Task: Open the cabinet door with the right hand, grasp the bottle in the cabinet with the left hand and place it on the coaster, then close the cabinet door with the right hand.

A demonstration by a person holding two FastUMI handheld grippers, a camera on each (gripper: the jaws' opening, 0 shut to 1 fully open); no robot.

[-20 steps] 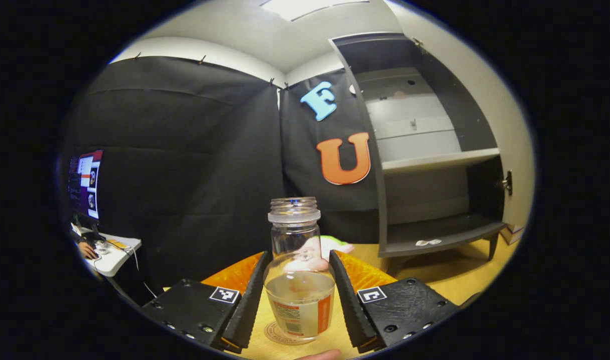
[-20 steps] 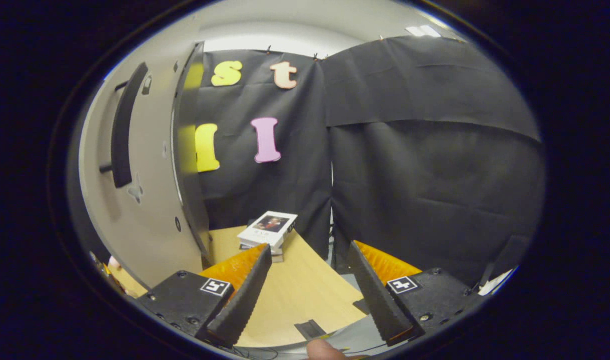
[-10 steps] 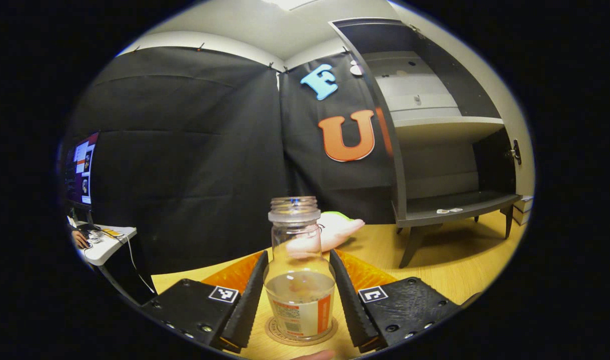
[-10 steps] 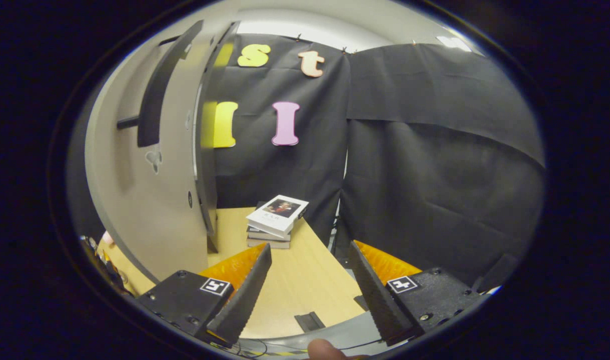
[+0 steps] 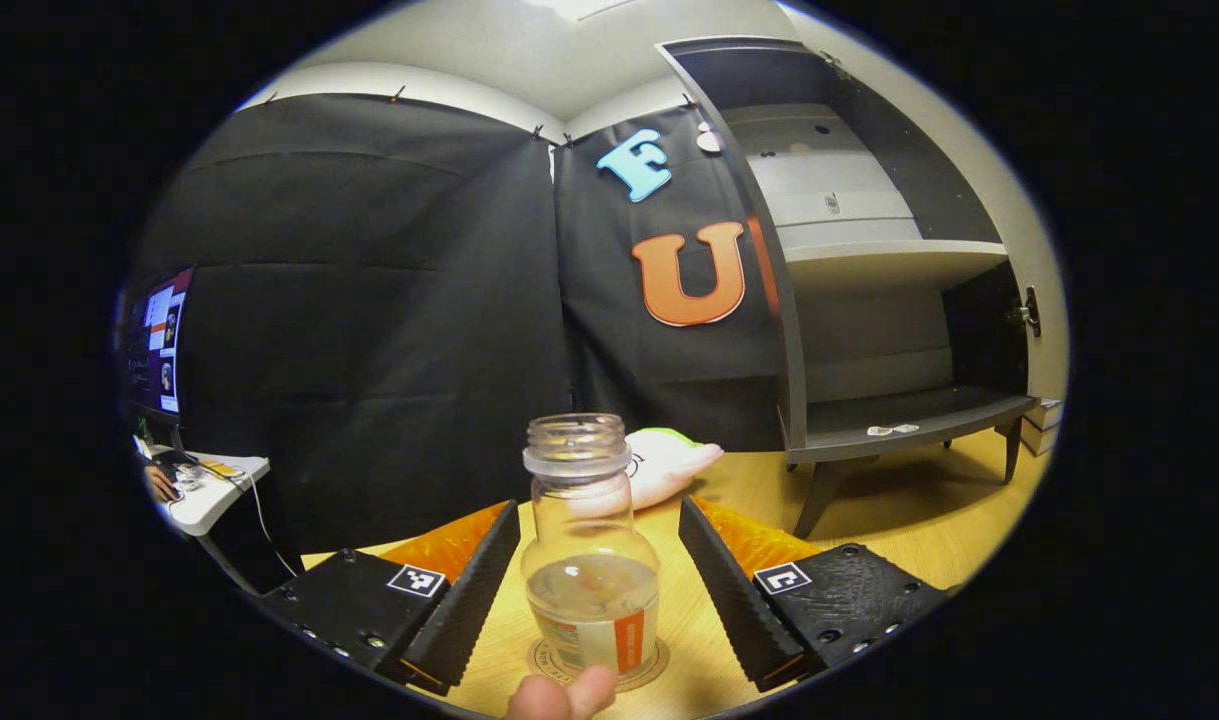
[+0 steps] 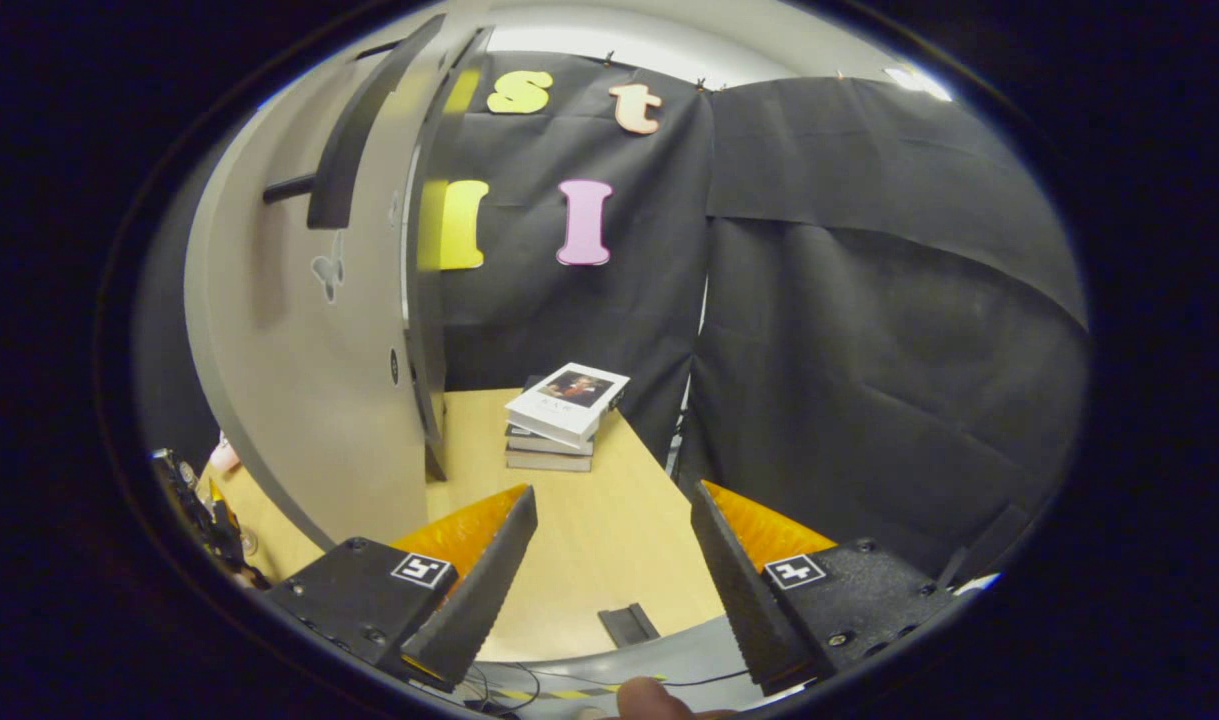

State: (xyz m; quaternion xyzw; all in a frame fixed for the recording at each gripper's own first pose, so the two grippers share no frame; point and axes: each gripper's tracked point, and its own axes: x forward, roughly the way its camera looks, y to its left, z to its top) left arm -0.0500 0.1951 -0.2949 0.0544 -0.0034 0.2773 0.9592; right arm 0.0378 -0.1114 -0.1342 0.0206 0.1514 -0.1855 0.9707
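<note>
With the bottle (image 5: 591,560) upright on the coaster (image 5: 649,665) between the spread fingers of the open left claw (image 5: 589,600), closing falls to the open, empty right claw (image 6: 609,580), whose cabinet door (image 6: 299,380) stands ajar up to its left.

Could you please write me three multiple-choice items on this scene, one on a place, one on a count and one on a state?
1. Where does the bottle stand?
A. on the coaster
B. on the cabinet shelf
C. on the books

2. How many books are stacked on the table?
A. one
B. three
C. six

3. How is the left gripper?
A. shut on the bottle
B. open, with the bottle between its fingers
C. shut on nothing

Answers: 1 A, the coaster's rim shows under the bottle's base. 2 B, three spines show in the stack. 3 B, a gap shows on each side of the bottle.
</note>
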